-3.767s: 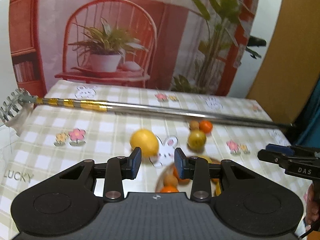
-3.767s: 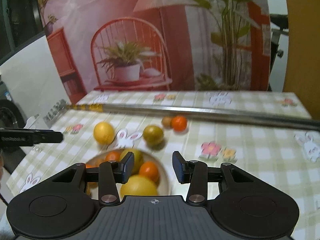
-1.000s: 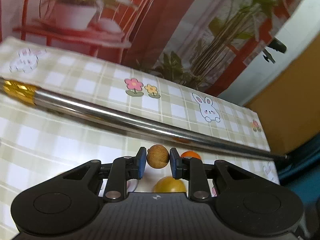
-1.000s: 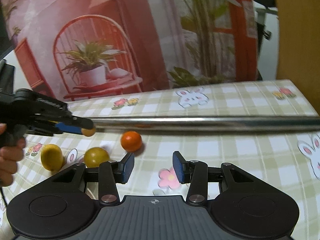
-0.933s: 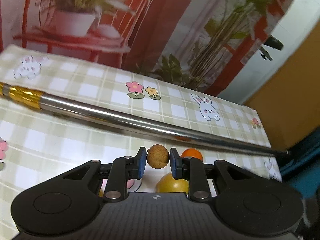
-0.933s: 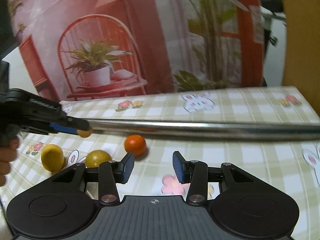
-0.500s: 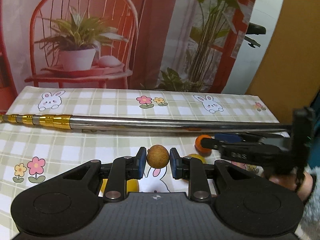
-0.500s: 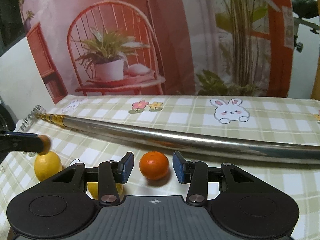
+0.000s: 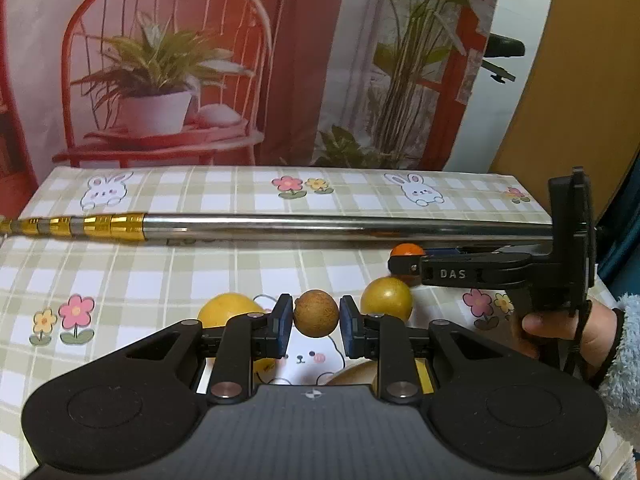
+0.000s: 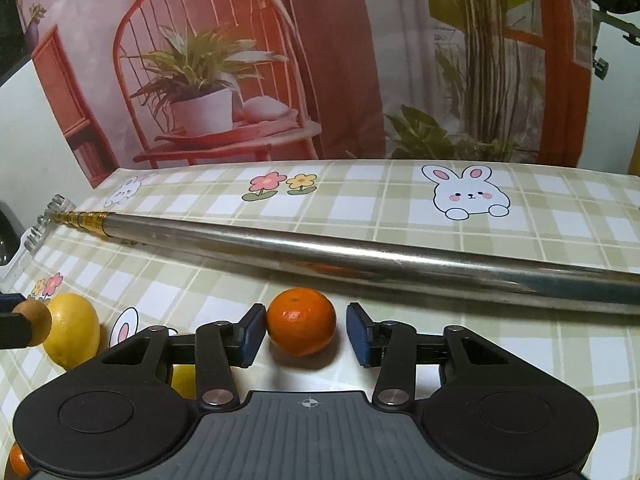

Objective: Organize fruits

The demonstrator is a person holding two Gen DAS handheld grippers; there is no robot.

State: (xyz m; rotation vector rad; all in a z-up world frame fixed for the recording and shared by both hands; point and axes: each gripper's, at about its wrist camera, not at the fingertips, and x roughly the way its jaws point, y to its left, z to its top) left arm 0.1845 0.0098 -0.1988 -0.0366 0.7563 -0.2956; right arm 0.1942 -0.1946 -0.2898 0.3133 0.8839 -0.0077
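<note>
The right gripper (image 10: 305,334) stands open around the mandarin (image 10: 301,321), which sits on the tabletop (image 10: 400,208) just on the near side of the steel telescopic pole (image 10: 360,258) that crosses from the left edge to the right. The fruit lies squarely between the blue pads (image 10: 254,334), the left one almost touching and the right one still apart, so closing looks like the next move. The left gripper (image 9: 316,322) is clamped on a small brown longan (image 9: 316,318), held above the tabletop near the lemon (image 9: 228,310) and a yellow-green fruit (image 9: 386,298).

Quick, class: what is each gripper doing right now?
Left gripper: shut on the small round brown fruit.
Right gripper: open around the orange tangerine.
</note>
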